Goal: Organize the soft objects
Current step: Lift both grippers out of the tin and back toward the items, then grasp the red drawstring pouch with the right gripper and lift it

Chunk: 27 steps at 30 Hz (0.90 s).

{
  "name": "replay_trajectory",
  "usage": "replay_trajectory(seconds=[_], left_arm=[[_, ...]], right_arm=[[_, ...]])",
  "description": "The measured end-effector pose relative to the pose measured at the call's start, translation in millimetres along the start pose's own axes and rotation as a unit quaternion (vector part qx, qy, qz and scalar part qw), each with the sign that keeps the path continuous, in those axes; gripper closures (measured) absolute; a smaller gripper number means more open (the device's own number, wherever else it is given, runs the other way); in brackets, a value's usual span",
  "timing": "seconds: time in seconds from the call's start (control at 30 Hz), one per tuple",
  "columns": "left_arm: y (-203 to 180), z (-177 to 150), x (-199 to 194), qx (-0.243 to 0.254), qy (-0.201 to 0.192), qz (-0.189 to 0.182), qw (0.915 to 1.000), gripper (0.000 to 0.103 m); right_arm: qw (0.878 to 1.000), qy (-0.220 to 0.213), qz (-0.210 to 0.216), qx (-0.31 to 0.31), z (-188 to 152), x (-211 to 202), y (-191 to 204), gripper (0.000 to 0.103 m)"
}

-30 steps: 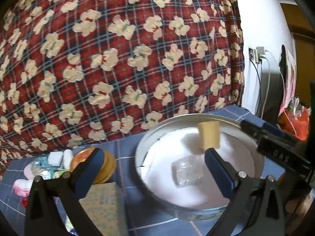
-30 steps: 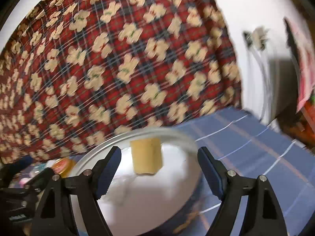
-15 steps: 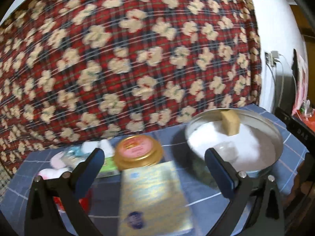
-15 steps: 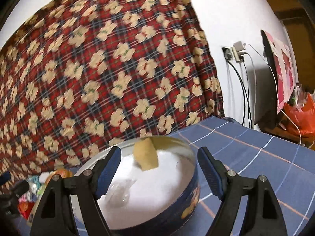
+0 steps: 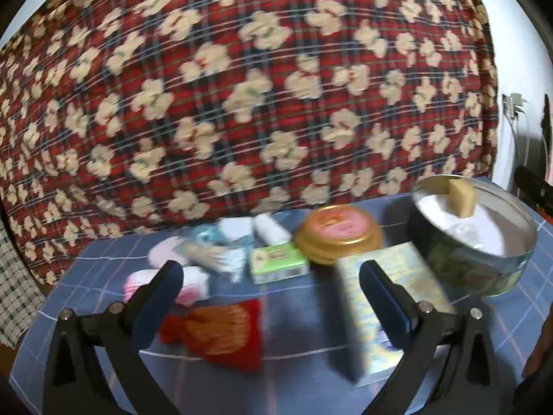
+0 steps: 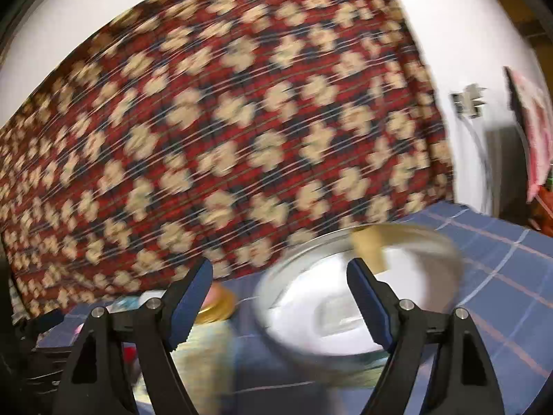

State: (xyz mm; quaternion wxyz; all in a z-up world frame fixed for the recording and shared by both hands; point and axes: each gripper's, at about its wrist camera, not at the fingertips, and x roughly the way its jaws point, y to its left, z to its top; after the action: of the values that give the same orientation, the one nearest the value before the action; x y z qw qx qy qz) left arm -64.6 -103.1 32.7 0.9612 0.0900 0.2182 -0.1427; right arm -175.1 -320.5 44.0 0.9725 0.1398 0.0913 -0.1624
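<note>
Black-framed left gripper (image 5: 266, 294) stood with its blue-padded jaws wide apart, nothing between the pads. Directly ahead of it, near 6 o'clock on the blue checked tablecloth (image 5: 297, 373), lay a red and gold drawstring pouch (image 5: 221, 332), flat and clear of both fingers. At 4 o'clock a pale yellow box (image 5: 383, 307) lay partly behind the right-hand finger; contact could not be judged through the blur. At 9 o'clock sat pink and white soft items (image 5: 193, 283), shapes unclear. Further back, near centre, a green packet (image 5: 276, 263) lay just beside a gold-rimmed round tin with a pink lid (image 5: 340, 238). Behind the packet, white rolls and a pale blue wrapped bundle (image 5: 235, 238) were clustered together. At 2 o'clock the round metal tin (image 5: 484, 266) stood open, white inside, with a tan sponge block (image 5: 461, 197) leaning against its far rim. Red plaid cloth with cream bear figures (image 5: 242, 103) filled the background.

Right gripper (image 6: 280, 304) likewise had its jaws wide apart and empty. Heavy blur in this view. The open tin (image 6: 276, 311) lay ahead at 3 o'clock, the sponge block (image 6: 369, 245) at its far edge; the gold-rimmed tin (image 6: 217, 307) was at 8 o'clock.
</note>
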Motion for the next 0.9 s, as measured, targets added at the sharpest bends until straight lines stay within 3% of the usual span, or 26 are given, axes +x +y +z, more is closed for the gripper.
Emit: replay_trajectory(seconds=[0.33,0.47,0.6,0.7,0.8,0.9], left_arm=[[90.2,-16.1,23.5,-0.038,0.032,0.04,0.998,0.0],[138.3,-24.2,37.8,-0.055,0.051,0.083,0.9937,0.0],[180.2,-30.4,50.1,-0.085,0.075,0.113,0.9871,0.0],[198.7,-32.6,55.2,-0.112,0.09,0.118,0.9826,0.0],[211.2,-35.9,57.4,-0.141,0.101,0.111,0.9787,0.0],[216.2,-37.4,60.2,-0.14,0.11,0.129,0.9755,0.0]], right_arm=[[0.996,0.06,0.055,-0.038,-28.3,26.6,83.6,0.021],[0.992,0.081,0.077,-0.055,-38.2,32.1,109.4,0.021],[0.983,0.13,0.114,-0.067,-49.6,45.1,140.0,0.021],[0.969,0.171,0.158,-0.083,-59.7,55.2,168.2,0.021],[0.947,0.233,0.184,-0.122,-75.5,76.0,202.3,0.021],[0.924,0.286,0.197,-0.158,-93.1,97.8,232.1,0.021]])
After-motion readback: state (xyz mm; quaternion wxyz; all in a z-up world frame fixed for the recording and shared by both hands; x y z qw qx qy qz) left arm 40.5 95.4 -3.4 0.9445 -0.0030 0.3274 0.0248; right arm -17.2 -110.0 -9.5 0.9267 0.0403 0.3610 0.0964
